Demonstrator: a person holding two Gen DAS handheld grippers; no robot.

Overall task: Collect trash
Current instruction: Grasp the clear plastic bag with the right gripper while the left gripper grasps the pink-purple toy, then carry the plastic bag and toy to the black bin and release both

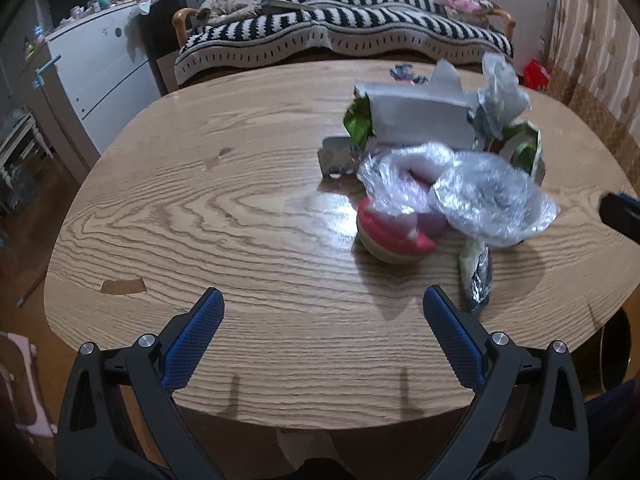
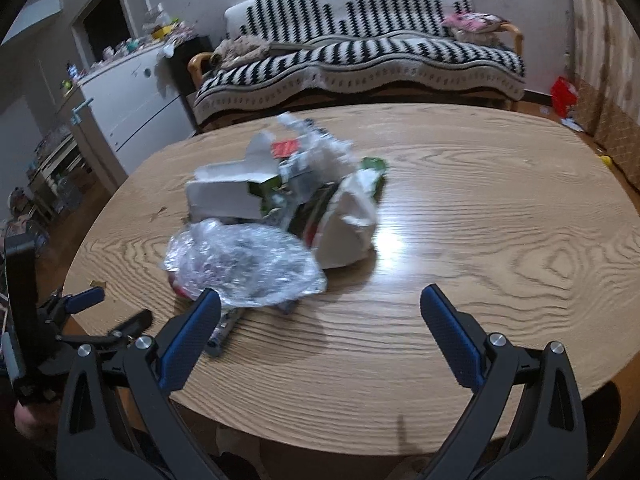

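A heap of trash lies on the wooden table (image 1: 200, 216): a torn white carton (image 1: 420, 114), crumpled clear plastic film (image 1: 492, 200), a red-and-white bowl-shaped cup (image 1: 390, 240), green wrappers (image 1: 358, 120) and a foil wrapper (image 1: 478, 276). My left gripper (image 1: 322, 300) is open and empty, above the table's near edge, short of the heap. In the right wrist view the same heap shows the carton (image 2: 224, 198), plastic film (image 2: 244, 264) and a white bag (image 2: 348, 228). My right gripper (image 2: 320, 300) is open and empty, with its left finger close to the film.
A striped sofa (image 1: 340, 36) stands behind the table, a white cabinet (image 1: 104, 68) at the left. A small brown paper scrap (image 1: 122, 286) lies at the table's (image 2: 500, 220) near left. The left gripper's body shows at the right wrist view's left edge (image 2: 60, 320).
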